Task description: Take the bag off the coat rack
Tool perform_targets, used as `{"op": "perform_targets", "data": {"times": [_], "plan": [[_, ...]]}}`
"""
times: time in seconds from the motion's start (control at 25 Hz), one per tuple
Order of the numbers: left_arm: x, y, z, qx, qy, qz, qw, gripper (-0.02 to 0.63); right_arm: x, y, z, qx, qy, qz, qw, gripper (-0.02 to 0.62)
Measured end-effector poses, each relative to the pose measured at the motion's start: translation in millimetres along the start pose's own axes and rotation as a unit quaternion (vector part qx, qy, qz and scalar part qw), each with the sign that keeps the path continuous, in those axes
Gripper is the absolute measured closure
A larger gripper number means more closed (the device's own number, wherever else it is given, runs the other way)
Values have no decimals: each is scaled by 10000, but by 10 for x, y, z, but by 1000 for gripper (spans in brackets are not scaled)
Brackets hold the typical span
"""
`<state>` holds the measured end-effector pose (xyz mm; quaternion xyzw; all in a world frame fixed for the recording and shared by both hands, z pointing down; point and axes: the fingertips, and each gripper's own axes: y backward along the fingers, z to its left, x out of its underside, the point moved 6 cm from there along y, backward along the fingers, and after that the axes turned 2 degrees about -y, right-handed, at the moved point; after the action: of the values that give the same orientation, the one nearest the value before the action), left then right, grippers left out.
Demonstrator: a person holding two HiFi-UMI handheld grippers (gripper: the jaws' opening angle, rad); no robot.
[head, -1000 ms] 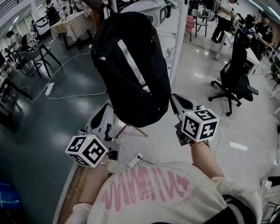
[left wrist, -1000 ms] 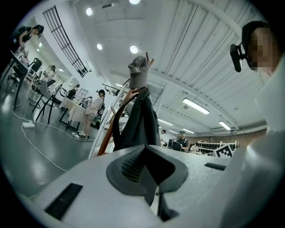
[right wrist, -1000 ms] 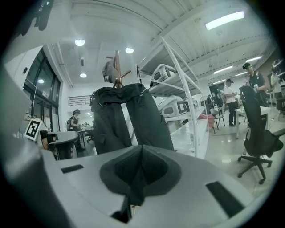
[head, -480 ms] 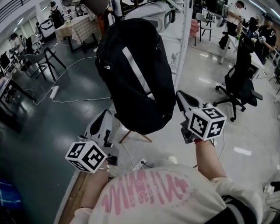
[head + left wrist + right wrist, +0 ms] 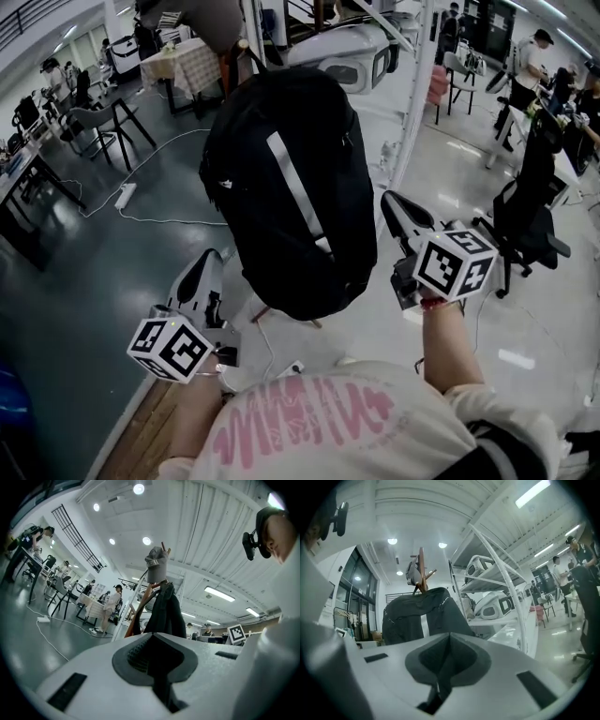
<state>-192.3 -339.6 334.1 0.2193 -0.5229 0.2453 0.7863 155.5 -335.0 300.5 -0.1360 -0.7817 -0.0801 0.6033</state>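
Observation:
A black backpack [image 5: 291,187] with a pale stripe hangs from a wooden coat rack [image 5: 238,64]; the rack's legs show below the bag. My left gripper [image 5: 208,255] is shut and empty, low at the bag's left, apart from it. At the bag's right side, close to it, my right gripper [image 5: 389,197] is also shut and empty. In the left gripper view the bag [image 5: 164,611] hangs ahead of the shut jaws [image 5: 152,637], and a grey cap [image 5: 155,564] sits on the rack top. In the right gripper view the bag [image 5: 417,616] fills the space beyond the shut jaws [image 5: 450,637].
A white metal shelf with white machines [image 5: 347,52] stands right behind the rack. A black office chair [image 5: 530,216] is at the right. A power strip and cable [image 5: 122,195] lie on the dark floor at left. A checked-cloth table [image 5: 183,66] and several people are farther back.
My right gripper has risen along the bag's right side. The left gripper has shifted a little left and up. The bag still hangs on the rack.

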Motion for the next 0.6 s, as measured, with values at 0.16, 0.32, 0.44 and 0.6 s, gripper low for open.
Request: {"op": "perform_targets", "data": {"times": [0.16,0.32,0.44,0.6], "plan": [[0,-71,42,-299,106,-77,9995,603,-222,-253,-78,-568,-70,62,9983,589],[25,-101,56,-651,166,-206,9975,603,-475,-433,-106,-1226,-25,143,9924,589],[23,-124,62,-834,152,-244,9961,603,-675,-544,-77,-1638,135,123,9863,589],[7,-162,39,-999,79,-293,9945,603,-948,-675,-49,-2038,347,3,9784,589]]}}
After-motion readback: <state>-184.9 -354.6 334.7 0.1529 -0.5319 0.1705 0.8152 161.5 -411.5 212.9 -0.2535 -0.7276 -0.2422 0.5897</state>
